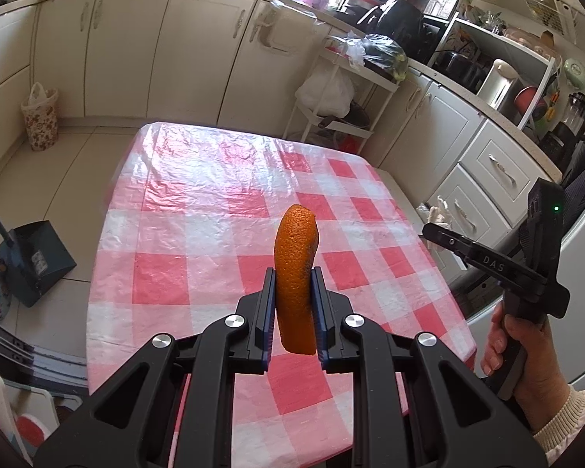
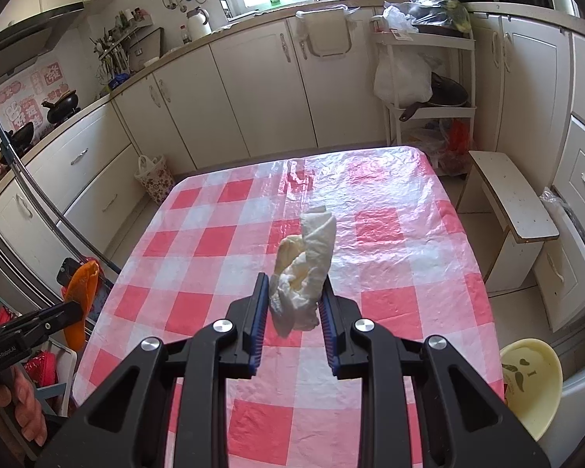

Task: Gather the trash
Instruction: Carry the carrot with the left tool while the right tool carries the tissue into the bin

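Your left gripper (image 1: 292, 304) is clamped on a strip of orange peel (image 1: 296, 273). The peel has a pebbled, curved rind and stands upright at frame centre, its rounded tip rising above the blue-edged pads (image 1: 268, 312) and its lower end hanging below them.

Your right gripper (image 2: 294, 308) grips a crumpled white tissue (image 2: 304, 273), soft and creased, with a yellowish patch on its left fold. The wad sits between the ribbed pads and protrudes upward past the fingertips at frame centre.

Both items are held above the table (image 1: 199, 202), which is covered by a glossy, wrinkled plastic cloth in red and white checks. A pale yellow bowl (image 2: 530, 386) shows at the lower right of the right view.
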The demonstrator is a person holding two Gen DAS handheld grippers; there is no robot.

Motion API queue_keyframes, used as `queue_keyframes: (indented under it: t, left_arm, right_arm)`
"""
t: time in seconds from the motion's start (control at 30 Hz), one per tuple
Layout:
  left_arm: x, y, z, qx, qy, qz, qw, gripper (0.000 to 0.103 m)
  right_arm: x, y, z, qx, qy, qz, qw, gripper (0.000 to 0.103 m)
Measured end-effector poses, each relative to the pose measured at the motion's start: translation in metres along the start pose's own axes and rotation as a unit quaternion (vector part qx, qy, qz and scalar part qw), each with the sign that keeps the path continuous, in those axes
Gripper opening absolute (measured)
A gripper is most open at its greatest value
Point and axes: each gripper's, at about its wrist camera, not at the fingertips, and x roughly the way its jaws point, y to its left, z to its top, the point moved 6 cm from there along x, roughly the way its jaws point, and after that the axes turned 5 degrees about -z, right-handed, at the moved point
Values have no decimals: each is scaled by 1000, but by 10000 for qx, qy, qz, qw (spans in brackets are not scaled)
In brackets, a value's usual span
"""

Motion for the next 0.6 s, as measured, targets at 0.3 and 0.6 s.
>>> queue_keyframes:
  t: [0.3,0.6]
  left_arm:
    - [-3,-34,4,338,-152,-530,9979,16]
    - [37,-122,-8,884,270,-1429,9854,16]
  right_arm:
    - [-50,-54,0,444,-354,122,9983,27]
    - [-82,-194,-69,896,25,-686,9936,27]
